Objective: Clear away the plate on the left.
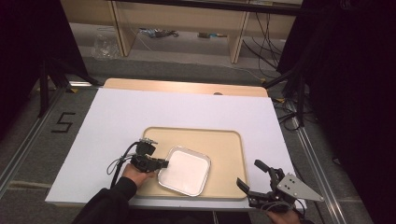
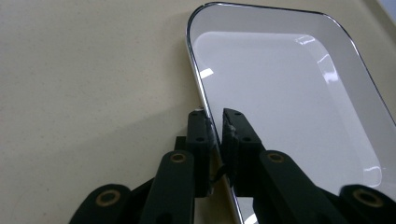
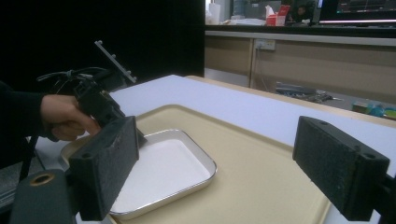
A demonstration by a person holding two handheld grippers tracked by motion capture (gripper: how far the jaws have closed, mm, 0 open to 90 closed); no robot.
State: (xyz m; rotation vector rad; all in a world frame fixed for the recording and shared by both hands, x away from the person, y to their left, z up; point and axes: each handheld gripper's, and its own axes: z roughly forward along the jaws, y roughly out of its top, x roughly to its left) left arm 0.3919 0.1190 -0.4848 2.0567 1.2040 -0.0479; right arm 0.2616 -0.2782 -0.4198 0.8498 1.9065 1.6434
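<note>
My left gripper (image 2: 215, 122) has its 2 jaws close on either side of the rim of the metal pan (image 1: 184, 171), 1 outside and 1 inside, though I cannot tell whether the pads press on it. The pan lies flat in the front left part of the beige tray (image 1: 224, 140) on the white table (image 1: 116, 116). My right gripper (image 1: 252, 175) hovers off the tray's front right corner, jaws spread wide on nothing.
</note>
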